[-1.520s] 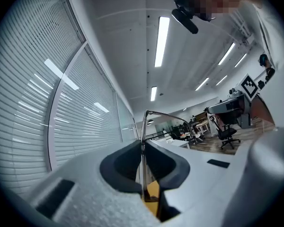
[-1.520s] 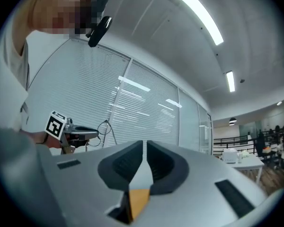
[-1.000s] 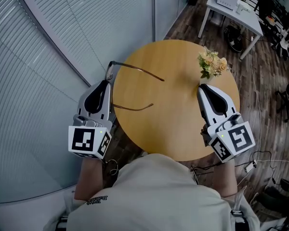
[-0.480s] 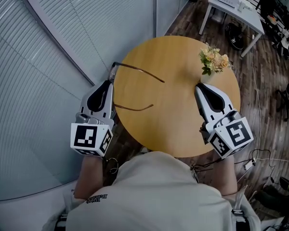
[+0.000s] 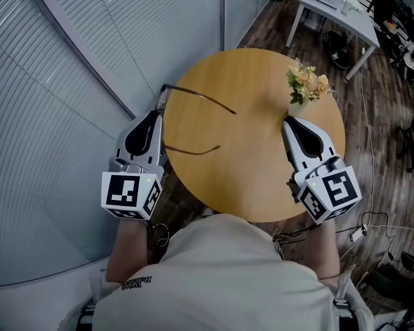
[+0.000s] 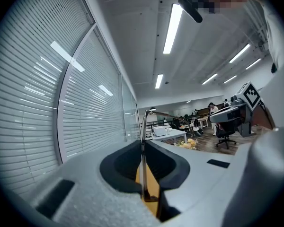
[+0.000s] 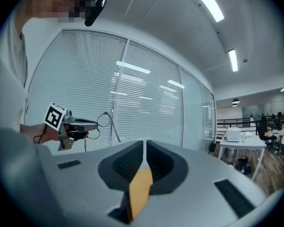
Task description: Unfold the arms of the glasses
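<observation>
A pair of thin-rimmed glasses (image 5: 200,101) hangs at the left edge of the round wooden table (image 5: 248,171), both arms spread out over the tabletop. My left gripper (image 5: 156,114) is shut on the front frame; in the left gripper view the thin rim (image 6: 143,126) runs upright through the closed jaws (image 6: 143,143). My right gripper (image 5: 288,121) is over the table's right side, shut with nothing in it (image 7: 145,143). The right gripper view shows the left gripper (image 7: 80,125) with the glasses (image 7: 104,121) across from it.
A small bunch of pale flowers (image 5: 305,85) stands on the table just beyond the right gripper. A glass wall with blinds (image 5: 90,61) runs along the left. A white desk (image 5: 334,12) and office chairs stand farther back on the wooden floor.
</observation>
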`<state>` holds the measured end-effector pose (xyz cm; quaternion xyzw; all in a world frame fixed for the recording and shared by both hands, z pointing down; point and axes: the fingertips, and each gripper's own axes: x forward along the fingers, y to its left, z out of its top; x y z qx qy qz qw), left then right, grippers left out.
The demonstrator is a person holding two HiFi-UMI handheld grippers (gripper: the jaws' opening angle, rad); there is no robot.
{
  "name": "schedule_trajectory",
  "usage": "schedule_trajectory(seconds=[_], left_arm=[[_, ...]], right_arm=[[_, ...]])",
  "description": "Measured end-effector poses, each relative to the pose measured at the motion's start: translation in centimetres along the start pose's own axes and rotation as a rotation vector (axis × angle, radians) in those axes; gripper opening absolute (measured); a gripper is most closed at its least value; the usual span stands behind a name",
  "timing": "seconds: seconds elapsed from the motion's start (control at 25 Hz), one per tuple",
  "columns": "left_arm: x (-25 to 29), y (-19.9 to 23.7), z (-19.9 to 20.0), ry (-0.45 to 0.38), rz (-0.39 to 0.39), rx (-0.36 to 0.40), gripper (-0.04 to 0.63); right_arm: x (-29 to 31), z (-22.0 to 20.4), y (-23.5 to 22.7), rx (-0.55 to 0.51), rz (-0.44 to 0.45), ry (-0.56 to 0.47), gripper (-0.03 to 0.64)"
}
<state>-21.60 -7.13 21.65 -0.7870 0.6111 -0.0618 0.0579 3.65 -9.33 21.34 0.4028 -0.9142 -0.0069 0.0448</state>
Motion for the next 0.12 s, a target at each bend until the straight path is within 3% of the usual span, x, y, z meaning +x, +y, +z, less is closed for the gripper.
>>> schedule_trajectory(seconds=[0.12], left_arm=[[-0.17,-0.06,-0.16,0.004,0.000,0.006,0.041]], right_arm=[[-0.07,-0.11,0.14,0.003,0.003,-0.004,0.041]])
